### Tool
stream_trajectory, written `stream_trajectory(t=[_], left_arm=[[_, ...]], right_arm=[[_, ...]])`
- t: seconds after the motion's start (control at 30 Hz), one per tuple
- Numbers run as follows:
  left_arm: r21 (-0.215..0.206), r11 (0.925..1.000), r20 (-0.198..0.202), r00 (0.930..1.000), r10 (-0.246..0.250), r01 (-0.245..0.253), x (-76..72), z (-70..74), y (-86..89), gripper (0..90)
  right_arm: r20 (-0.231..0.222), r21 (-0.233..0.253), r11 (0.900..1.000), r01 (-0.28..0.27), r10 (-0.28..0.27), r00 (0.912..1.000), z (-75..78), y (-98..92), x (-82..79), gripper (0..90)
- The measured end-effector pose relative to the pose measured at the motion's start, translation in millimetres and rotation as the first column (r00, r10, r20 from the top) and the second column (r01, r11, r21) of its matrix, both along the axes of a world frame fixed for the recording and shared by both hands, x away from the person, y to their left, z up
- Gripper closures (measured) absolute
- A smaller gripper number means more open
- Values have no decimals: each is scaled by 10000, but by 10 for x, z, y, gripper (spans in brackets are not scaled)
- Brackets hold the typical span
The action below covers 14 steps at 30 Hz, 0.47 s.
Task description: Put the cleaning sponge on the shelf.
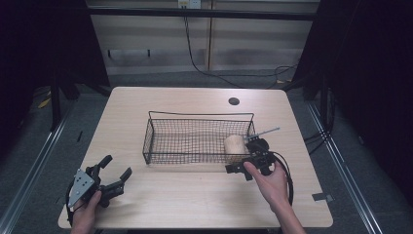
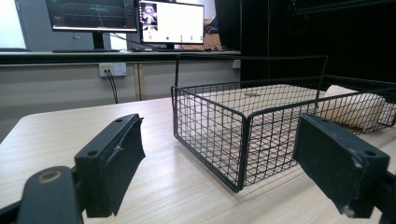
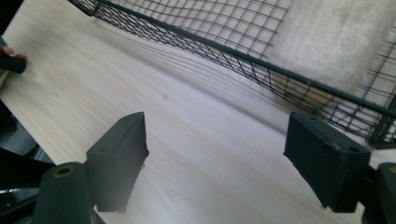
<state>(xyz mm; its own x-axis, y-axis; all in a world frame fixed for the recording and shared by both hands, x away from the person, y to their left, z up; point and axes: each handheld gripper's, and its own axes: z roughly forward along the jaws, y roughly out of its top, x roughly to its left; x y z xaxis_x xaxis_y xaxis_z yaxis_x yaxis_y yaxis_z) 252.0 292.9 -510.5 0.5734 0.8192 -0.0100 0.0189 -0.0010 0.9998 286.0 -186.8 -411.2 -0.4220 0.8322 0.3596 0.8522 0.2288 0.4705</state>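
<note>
A black wire basket (image 1: 195, 139) stands in the middle of the table. A beige fluffy roll (image 1: 234, 145) lies in its right end. My right gripper (image 1: 246, 157) is held just outside the basket's front right corner, open, with nothing between its jaws. In the right gripper view the right gripper (image 3: 219, 140) faces bare table, with the basket rim (image 3: 224, 49) and the roll (image 3: 327, 42) just beyond. My left gripper (image 1: 117, 165) sits open near the front left corner of the table. In the left gripper view the left gripper (image 2: 219, 154) points at the basket (image 2: 210, 126) and the roll (image 2: 355, 109).
The wooden table (image 1: 195, 195) has a round cable hole (image 1: 234, 101) at the back. A thin metal rod (image 1: 265, 131) sticks out by the basket's right end. A piece of tape (image 1: 322, 197) lies near the front right edge. Monitors (image 2: 170, 23) stand on a far desk.
</note>
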Motion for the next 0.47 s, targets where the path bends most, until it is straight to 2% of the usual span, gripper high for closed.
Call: stream_trajectory(t=[0.07, 0.27, 0.33, 0.47], left_arm=[[0, 10000, -8, 10000, -6, 6, -1, 0, 0, 157], [-1, 10000, -14, 10000, -7, 7, -1, 0, 0, 157], [1, 10000, -12, 10000, 1, -1, -1, 0, 0, 157], [10, 10000, -1, 10000, 8, -8, 0, 0, 0, 157]], right_arm=[[87, -167, 9998, 78, -76, 9999, -47, -34, -53, 225], [160, -200, 9997, 113, -110, 9998, -112, -115, -180, 228], [124, -223, 9994, 272, -269, 9996, -172, -191, -250, 224], [177, -252, 9988, 422, -418, 9990, -256, -266, -288, 212]])
